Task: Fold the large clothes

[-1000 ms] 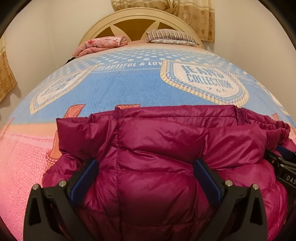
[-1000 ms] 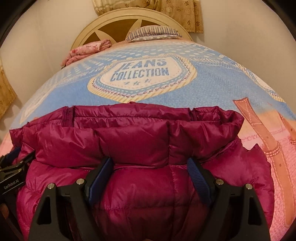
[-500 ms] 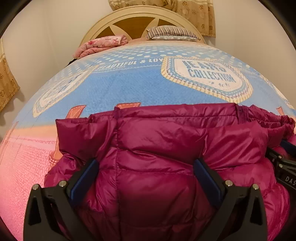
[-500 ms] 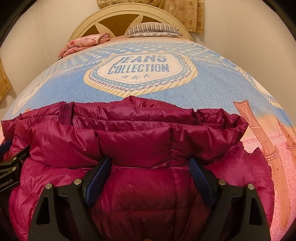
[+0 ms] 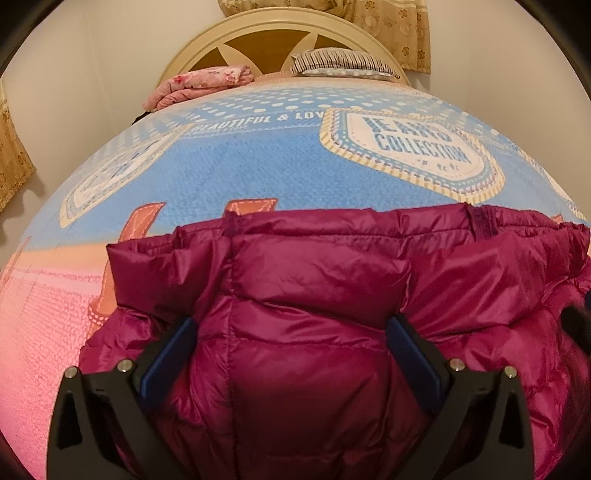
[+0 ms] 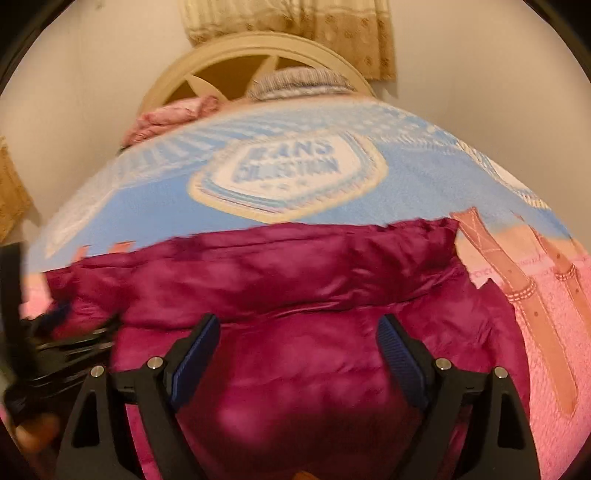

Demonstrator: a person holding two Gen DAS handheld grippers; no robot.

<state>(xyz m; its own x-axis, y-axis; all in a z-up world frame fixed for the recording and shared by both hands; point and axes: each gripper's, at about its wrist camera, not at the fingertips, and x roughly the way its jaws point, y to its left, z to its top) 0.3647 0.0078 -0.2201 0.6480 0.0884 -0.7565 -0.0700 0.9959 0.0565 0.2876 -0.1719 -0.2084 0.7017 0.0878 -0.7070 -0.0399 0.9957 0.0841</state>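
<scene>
A magenta puffer jacket (image 5: 314,288) lies folded on the bed's near part, and also fills the lower right wrist view (image 6: 295,280). My left gripper (image 5: 291,350) stands wide open over its left half, the padded cloth bulging between the blue pads (image 5: 168,362). My right gripper (image 6: 297,350) is open over the right half, its blue pads (image 6: 400,358) apart and holding nothing. The left gripper shows blurred at the left edge of the right wrist view (image 6: 55,343). The right wrist view is motion-blurred.
The bed cover (image 5: 221,173) is blue with a "JEANS COLLECTION" badge, pink near me. A folded pink blanket (image 5: 199,83) and a striped pillow (image 5: 340,64) lie by the cream headboard (image 5: 280,29). Walls and curtains stand behind.
My right gripper has pulled back and lifted from the jacket, its view now blurred. The left gripper has hardly moved. The jacket stays folded in place.
</scene>
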